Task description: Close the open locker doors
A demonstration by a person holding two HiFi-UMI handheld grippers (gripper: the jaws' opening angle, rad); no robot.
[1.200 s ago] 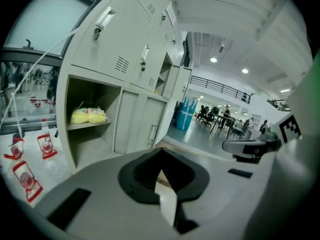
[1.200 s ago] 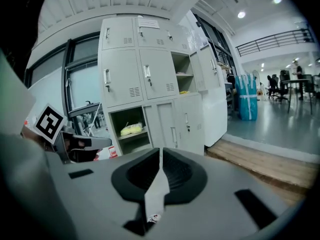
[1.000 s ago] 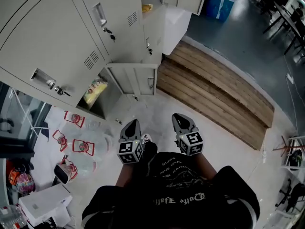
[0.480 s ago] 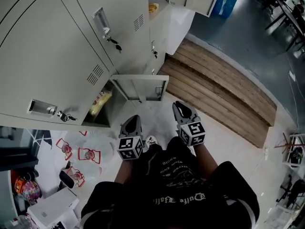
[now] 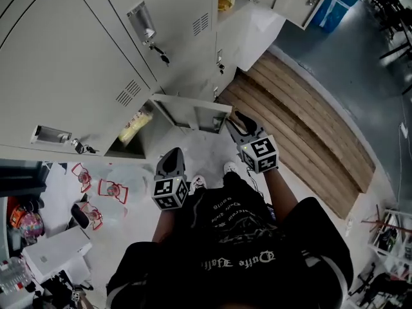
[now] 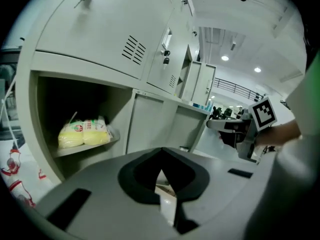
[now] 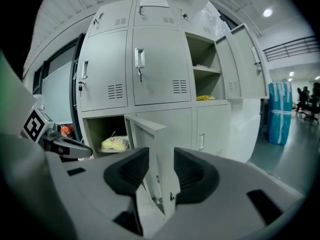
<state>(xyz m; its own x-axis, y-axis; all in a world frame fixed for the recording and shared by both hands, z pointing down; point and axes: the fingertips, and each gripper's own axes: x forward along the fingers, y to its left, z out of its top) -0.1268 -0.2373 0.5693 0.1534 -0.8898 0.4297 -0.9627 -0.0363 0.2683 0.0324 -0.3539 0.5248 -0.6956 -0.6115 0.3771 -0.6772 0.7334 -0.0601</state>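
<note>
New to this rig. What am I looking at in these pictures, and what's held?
No robot: a person holds a two-jaw gripper in each hand; the marker cubes are part of them. The head view looks down at grey lockers, the left gripper and the right gripper. The other two pictures come from a camera on each gripper, looking along its jaws. One low door hangs open, showing a yellow packet inside. The right jaws have just been opening and straddle that door's edge without pressing it. The left jaws are together, empty. On the floor lie bags with red print and a white box.
</note>
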